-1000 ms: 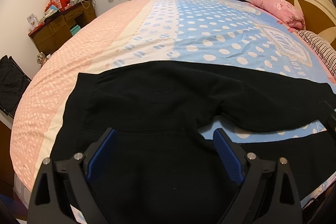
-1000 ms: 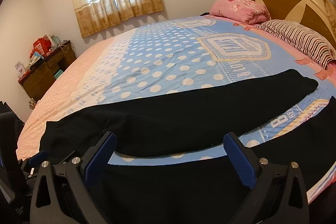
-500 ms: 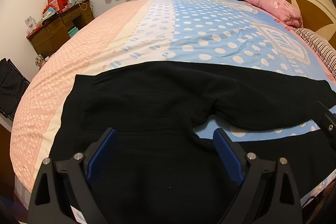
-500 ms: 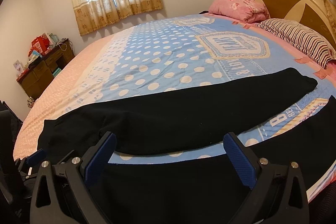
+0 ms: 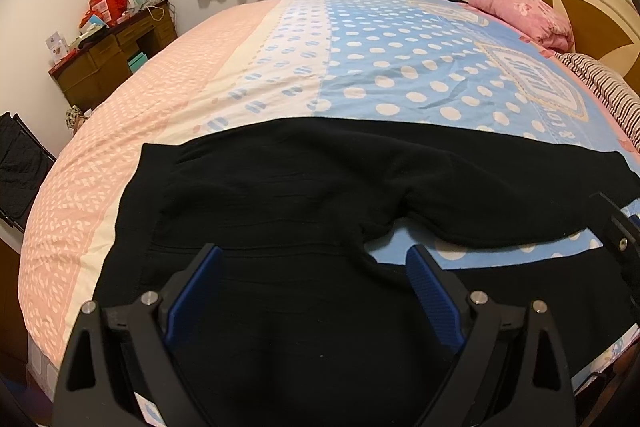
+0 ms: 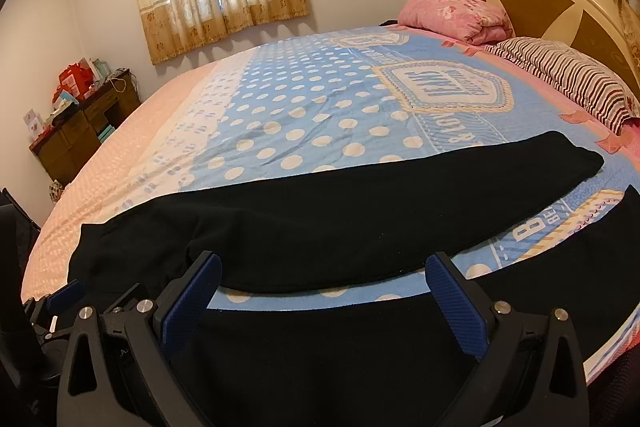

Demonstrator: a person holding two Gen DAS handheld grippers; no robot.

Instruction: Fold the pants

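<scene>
Over the last second not much moved: both of your grippers crept a little forward and lower over the black pants, so the waist end looms larger in the left wrist view and the crotch notch sits closer to the left gripper. The pants lie spread flat on the near part of the bed, waistband to the left, two legs running right, far leg and near leg split by a strip of blue polka-dot bedsheet. The pants themselves haven't shifted, no fold started, same layout as a second ago. Your left gripper's fingers stand wide apart with nothing between them, hovering over the seat area just left of the crotch. Your right gripper is also spread wide and empty, over the near leg with the gap between the legs just ahead of it. In the right wrist view the left gripper peeks in at the far-left edge; in the left wrist view the right gripper shows at the right edge. My read: you're still in the approach, lining up to grab the near leg edge and fold it over onto the far one, lengthwise. Nothing is pinched yet, so the task is at its very start. Pink pillow, striped pillow and wooden desk are well apart from the work.
</scene>
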